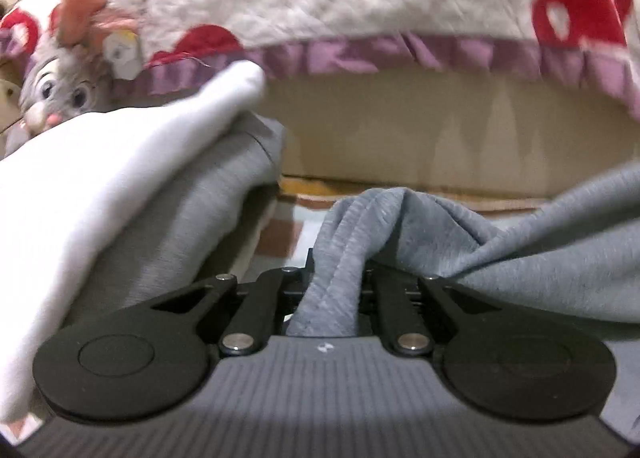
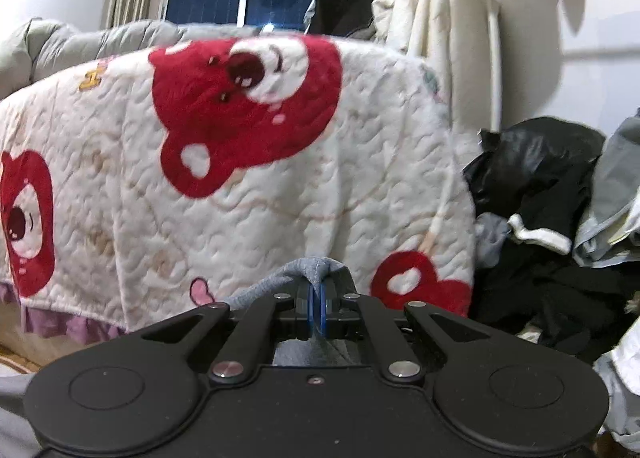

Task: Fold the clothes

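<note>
A grey-blue knit garment [image 1: 500, 254] spreads across the right of the left wrist view. A bunched fold of it runs down between the jaws of my left gripper [image 1: 336, 278], which is shut on it. In the right wrist view another edge of the grey-blue garment [image 2: 308, 270] pokes up from my right gripper [image 2: 318, 298], whose blue pads [image 2: 311, 308] are pressed together on the cloth. The rest of the garment hangs out of sight below the right gripper. A stack of folded clothes, white over grey [image 1: 120, 186], lies at the left of the left wrist view.
A bed with a white quilt printed with red bears [image 2: 248, 162] fills the background of both views, its purple frill [image 1: 400, 54] hanging above a wooden base [image 1: 460, 138]. A grey plush toy [image 1: 60, 90] sits far left. A heap of dark clothes [image 2: 540, 218] lies at the right.
</note>
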{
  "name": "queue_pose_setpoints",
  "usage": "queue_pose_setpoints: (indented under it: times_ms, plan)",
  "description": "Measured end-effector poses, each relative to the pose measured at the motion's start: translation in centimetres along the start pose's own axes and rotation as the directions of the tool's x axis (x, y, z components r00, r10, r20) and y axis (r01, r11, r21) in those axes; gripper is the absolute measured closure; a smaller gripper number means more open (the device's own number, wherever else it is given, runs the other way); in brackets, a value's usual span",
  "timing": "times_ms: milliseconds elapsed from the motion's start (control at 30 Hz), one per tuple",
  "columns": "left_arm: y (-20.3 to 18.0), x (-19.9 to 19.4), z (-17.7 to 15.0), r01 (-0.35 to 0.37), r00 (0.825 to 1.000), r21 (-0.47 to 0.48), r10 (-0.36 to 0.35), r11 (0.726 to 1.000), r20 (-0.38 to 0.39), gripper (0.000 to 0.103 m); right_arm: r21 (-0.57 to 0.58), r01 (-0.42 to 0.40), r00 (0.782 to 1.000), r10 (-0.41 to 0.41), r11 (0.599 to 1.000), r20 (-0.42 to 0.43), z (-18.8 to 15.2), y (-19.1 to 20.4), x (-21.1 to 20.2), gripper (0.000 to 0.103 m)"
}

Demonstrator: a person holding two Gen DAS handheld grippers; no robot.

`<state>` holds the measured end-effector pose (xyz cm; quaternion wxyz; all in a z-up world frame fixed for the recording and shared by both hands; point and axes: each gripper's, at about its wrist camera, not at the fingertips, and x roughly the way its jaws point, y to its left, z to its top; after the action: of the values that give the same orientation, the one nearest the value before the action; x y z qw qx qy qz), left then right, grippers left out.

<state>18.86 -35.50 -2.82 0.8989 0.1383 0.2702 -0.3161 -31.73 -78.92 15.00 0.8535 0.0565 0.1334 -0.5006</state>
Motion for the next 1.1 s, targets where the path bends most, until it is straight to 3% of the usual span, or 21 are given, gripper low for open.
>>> queue_pose_setpoints:
  times_ms: [200, 367, 500, 667, 800, 933, 967, 1033, 1100]
  plan:
    - [1.8, -2.5, -1.6, 0.071, 0.997, -0.067, -0.068, 0.995, 0.044, 0.096, -0.003, 0.048, 0.996, -0.047, 0.999, 0.076, 1.0, -0.6, -4.4, 0.099]
    - [1.0, -3.4, -2.9, 0.118, 0.989, 0.008, -0.118, 0.993, 0.088, 0.095, -0.064, 0.073, 0.982, -0.060, 0.995, 0.177, 3.5, 0.3, -9.1, 0.099]
    - [0.9, -3.8, -3.3, 0.157, 0.984, 0.037, -0.160, 0.987, 0.078, 0.090, -0.116, 0.087, 0.978, -0.062, 0.989, 0.200, 5.7, 0.7, -11.4, 0.099]
    - [0.3, -2.8, -4.1, 0.203, 0.978, 0.079, -0.205, 0.976, 0.020, 0.089, -0.178, 0.097, 0.986, -0.070, 0.979, 0.151, 6.2, 0.2, -11.6, 0.099]
    - [-0.4, -1.4, -4.4, 0.263, 0.964, 0.105, -0.258, 0.959, -0.055, 0.086, -0.164, 0.133, 0.991, -0.126, 0.977, 0.050, 4.6, -1.7, -8.1, 0.099]
    - [-1.2, -0.5, -4.6, 0.284, 0.957, 0.156, -0.270, 0.946, -0.101, 0.079, -0.152, 0.173, 0.979, -0.187, 0.973, -0.078, 2.6, -4.1, -2.2, 0.099]
    - [-1.5, -0.3, -4.7, 0.282, 0.958, 0.174, -0.266, 0.944, -0.108, 0.081, -0.153, 0.179, 0.974, -0.197, 0.972, -0.112, 2.0, -4.8, -0.4, 0.099]
    - [-2.1, 0.2, -4.6, 0.256, 0.965, 0.193, -0.240, 0.947, -0.103, 0.095, -0.169, 0.167, 0.965, -0.196, 0.971, -0.172, 0.6, -5.1, 2.5, 0.099]
    - [-2.0, 0.7, -3.8, 0.206, 0.976, 0.115, -0.196, 0.972, -0.093, 0.096, -0.206, 0.149, 0.956, -0.194, 0.967, -0.219, -0.7, -5.0, 5.3, 0.099]
